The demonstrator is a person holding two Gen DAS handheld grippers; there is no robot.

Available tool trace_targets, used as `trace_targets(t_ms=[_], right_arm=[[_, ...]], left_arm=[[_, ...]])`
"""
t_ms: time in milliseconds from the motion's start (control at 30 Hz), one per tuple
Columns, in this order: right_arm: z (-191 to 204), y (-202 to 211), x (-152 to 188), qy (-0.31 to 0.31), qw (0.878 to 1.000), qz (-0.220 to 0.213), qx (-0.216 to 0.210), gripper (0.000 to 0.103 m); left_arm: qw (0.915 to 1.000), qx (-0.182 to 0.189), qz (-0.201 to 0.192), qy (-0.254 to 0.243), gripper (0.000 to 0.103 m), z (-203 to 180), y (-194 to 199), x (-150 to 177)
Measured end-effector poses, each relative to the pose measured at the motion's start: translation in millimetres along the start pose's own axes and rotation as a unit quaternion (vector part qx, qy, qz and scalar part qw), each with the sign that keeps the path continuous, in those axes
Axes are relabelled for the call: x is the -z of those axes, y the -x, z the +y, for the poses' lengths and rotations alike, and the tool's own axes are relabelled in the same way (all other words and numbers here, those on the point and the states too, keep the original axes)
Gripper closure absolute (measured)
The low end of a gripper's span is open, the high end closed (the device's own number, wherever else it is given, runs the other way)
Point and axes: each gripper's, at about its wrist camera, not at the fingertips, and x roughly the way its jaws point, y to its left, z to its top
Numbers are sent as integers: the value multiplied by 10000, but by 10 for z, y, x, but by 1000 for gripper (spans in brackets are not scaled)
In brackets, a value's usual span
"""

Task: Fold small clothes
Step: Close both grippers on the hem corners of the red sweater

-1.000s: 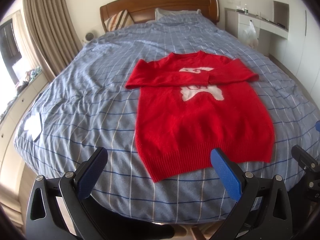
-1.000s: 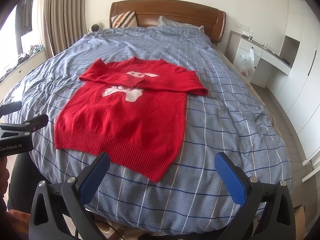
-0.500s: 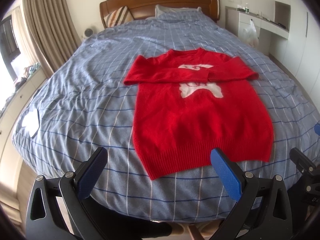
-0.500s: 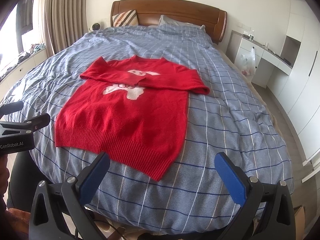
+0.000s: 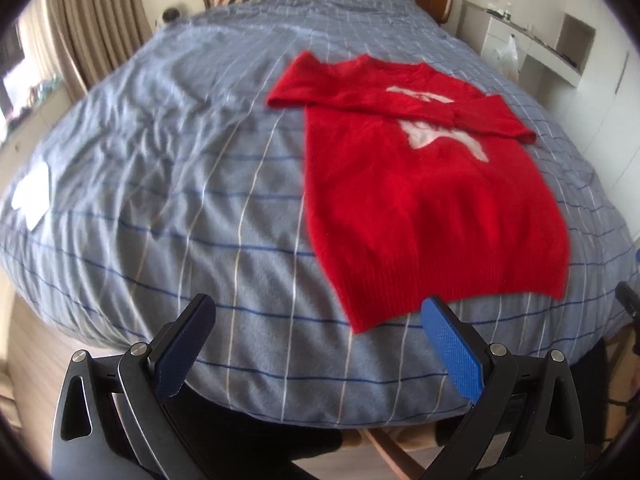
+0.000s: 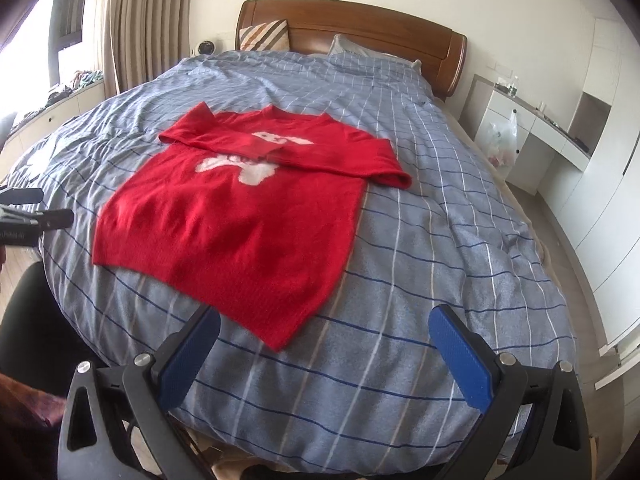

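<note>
The bed [image 6: 420,240] carried the red sweater [image 6: 240,216] flat, sleeves folded across its chest, while the right wrist view alone showed the wooden headboard [image 6: 360,20] whole, and the left gripper [image 5: 320,344] and right gripper [image 6: 324,356] both hovered at the foot, fingers spread, empty.

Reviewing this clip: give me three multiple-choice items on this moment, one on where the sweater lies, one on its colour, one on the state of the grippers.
1. Where does the sweater lie?
A. flat on the bed
B. on the desk
C. on the floor

2. What colour is it?
A. blue
B. red with a white motif
C. green

3. How do the left gripper and right gripper stand?
A. both shut on cloth
B. one open, one shut
C. both open, holding nothing

Answers: 1 A, it is spread on the checked cover; 2 B, red knit, white chest design; 3 C, fingers wide apart near the hem.
</note>
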Motion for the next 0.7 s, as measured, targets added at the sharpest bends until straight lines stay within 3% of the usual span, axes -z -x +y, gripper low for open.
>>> trace_targets(t_ms=[67, 133, 167, 200, 233, 267, 300, 333, 367, 400, 433, 500, 600, 700], right_arm=[[-200, -194, 71, -325, 9984, 209, -410, 0], [-359, -450, 101, -966, 9873, 410, -1192, 2], [-397, -587, 112, -1276, 9779, 500, -1581, 7], [-415, -734, 120, -1536, 9665, 625, -1958, 11], [-399, -856, 126, -1706, 9565, 729, -2250, 24], [-367, -956, 130, -1780, 9501, 808, -2431, 36], [-328, -1037, 125, -1786, 9480, 864, -2488, 39], [-276, -1091, 113, -1765, 9479, 863, -2507, 44], [-239, -1132, 94, -1740, 9476, 842, -2544, 55], [-206, -1163, 71, -1701, 9491, 866, -2507, 66], [-185, -1188, 53, -1670, 9498, 967, -2462, 101], [-195, -1113, 5, -1621, 9521, 1063, -2365, 99], [-214, -735, -73, -1247, 9664, 1084, -1967, 99], [-281, -427, -46, -1314, 9686, 1069, -1819, 100]], left_arm=[[9975, 553, 175, 409, 1, 229, -214, 44], [9944, 805, 399, 563, 3, 274, -439, 71], [9932, 918, 466, 552, 5, 251, -528, 76], [9927, 974, 501, 512, 18, 208, -590, 79], [9924, 1009, 543, 440, 31, 157, -638, 75], [9923, 1039, 583, 348, 33, 104, -668, 69], [9930, 1003, 573, 258, 36, 67, -689, 60], [9938, 954, 538, 203, 46, 36, -693, 62], [9940, 942, 526, 187, 57, 10, -704, 64], [9921, 1113, 547, 205, 93, -11, -714, 59], [9899, 1270, 584, 243, 101, -15, -702, 47], [9916, 1200, 483, 101, 102, -31, -590, 33], [9952, 936, 203, -204, 103, 21, -303, 63], [9959, 843, 98, -309, 103, 101, -150, 120]])
